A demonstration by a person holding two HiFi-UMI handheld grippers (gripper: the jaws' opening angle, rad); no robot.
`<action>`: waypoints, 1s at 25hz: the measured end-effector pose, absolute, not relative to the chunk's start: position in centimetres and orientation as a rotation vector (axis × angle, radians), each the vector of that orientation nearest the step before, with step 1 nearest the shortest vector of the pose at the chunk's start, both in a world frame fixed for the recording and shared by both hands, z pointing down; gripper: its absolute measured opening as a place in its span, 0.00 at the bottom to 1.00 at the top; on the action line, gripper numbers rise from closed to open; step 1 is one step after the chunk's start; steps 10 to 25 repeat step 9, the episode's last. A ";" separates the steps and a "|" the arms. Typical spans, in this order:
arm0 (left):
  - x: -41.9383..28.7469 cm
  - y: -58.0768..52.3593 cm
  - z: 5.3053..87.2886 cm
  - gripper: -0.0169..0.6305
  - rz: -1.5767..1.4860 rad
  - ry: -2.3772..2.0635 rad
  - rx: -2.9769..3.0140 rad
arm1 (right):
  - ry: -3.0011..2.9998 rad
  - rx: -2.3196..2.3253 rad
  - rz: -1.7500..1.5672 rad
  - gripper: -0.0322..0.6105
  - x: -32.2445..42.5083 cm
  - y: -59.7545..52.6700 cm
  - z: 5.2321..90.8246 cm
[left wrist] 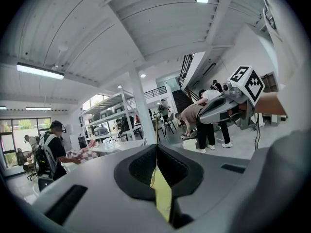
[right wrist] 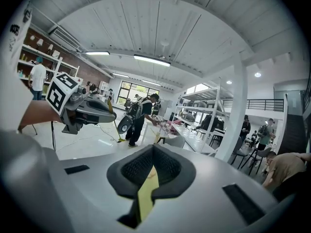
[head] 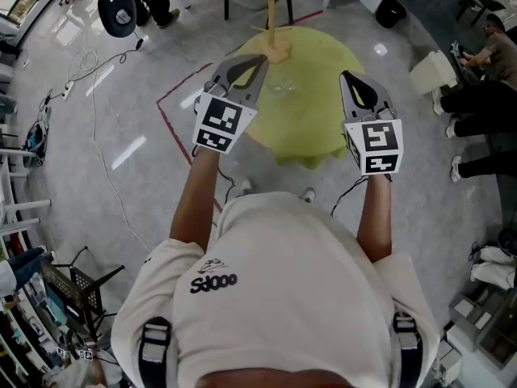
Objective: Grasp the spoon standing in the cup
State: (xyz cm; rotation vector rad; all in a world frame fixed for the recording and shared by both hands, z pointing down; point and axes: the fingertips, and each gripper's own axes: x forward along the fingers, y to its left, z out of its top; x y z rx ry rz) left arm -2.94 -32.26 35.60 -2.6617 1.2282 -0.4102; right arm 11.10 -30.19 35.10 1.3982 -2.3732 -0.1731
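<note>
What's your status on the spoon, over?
Left gripper and right gripper shut, empty, held up by the round table. Spoon not made out. Wooden rack on table's far side.

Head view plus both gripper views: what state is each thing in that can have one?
Left gripper: jaws shut, nothing between them.
Right gripper: jaws shut, nothing between them.
Wooden branched stand: upright at the far edge of the round yellow-green table, pegs look bare.
</note>
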 end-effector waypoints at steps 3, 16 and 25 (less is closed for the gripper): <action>-2.8 -32.2 35.7 0.08 -0.410 1.226 -2.665 | -2.373 1.398 -0.173 0.08 11.2 -30.2 35.2; -3.0 -31.4 35.6 0.08 -0.408 1.217 -2.676 | -2.378 1.388 -0.168 0.08 10.7 -29.5 35.2; -3.0 -31.4 35.6 0.08 -0.408 1.217 -2.676 | -2.378 1.388 -0.168 0.08 10.7 -29.5 35.2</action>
